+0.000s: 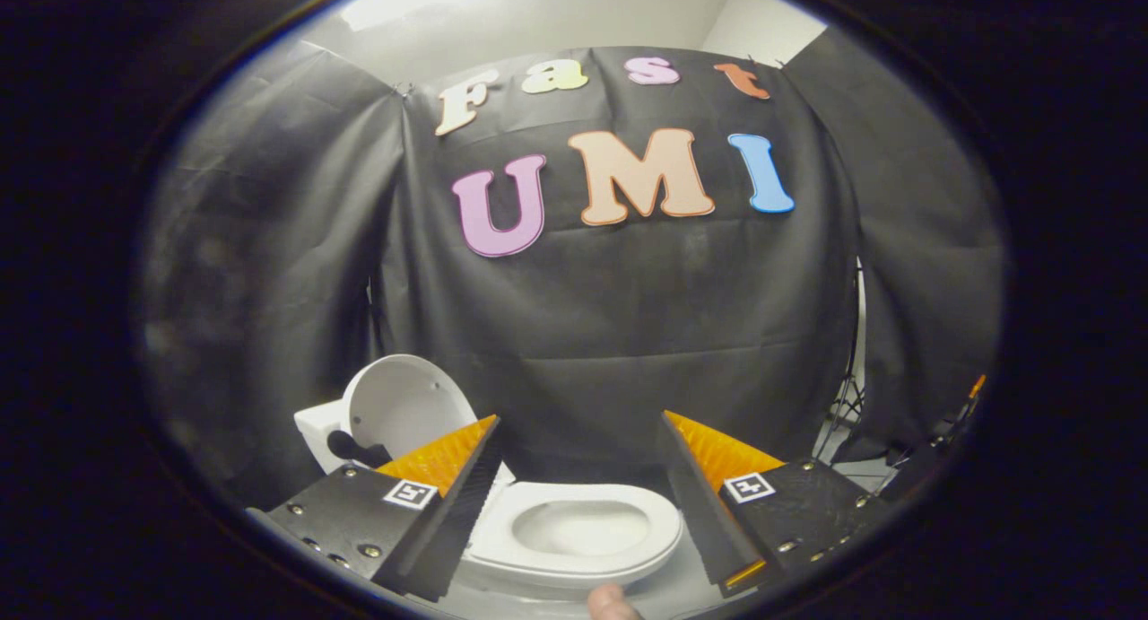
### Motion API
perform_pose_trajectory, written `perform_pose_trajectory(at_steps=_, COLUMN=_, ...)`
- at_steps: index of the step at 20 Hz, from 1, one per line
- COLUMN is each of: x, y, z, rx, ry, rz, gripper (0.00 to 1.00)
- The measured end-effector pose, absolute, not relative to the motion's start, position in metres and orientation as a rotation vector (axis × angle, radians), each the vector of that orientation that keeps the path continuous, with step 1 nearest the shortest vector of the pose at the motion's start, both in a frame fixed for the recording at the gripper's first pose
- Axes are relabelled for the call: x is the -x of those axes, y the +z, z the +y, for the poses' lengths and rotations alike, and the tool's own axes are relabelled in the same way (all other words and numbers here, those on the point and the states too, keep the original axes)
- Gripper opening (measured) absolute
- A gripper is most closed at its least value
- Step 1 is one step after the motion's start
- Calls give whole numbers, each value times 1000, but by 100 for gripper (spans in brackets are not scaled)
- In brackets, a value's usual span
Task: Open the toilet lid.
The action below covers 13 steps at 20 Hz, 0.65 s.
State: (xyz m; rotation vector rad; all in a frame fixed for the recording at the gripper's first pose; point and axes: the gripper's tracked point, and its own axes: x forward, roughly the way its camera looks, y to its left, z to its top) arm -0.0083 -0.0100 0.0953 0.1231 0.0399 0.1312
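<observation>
Nearest, at the bottom centre of the frame, a fingertip (613,602) of a person pokes in just below the toilet bowl. The tongs (581,436) stand wide apart and hold nothing, one finger lower left, the other lower right. Between them, a little ahead and below, sits the toilet (574,535) with its seat down and the bowl open to view. The toilet lid (404,405) is already raised, standing upright to the left of centre, just beyond the left finger and leaning back toward the tank (316,432). By the look of it the lifting is done and the tongs have let go; the next move calls for little more than drawing them clear without knocking the lid forward. Farthest back hangs the black cloth wall (619,333).
</observation>
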Motion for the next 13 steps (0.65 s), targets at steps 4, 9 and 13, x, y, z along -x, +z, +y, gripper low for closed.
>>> perform_pose_trajectory(at_steps=4, x=9, y=94, z=-4, rx=-90, ry=140, rz=39, gripper=100)
perform_pose_trajectory(at_steps=9, x=7, y=90, z=8, rx=-78, ry=158, rz=50, gripper=100)
perform_pose_trajectory(at_steps=13, x=7, y=92, z=8, rx=-68, ry=156, rz=47, gripper=100)
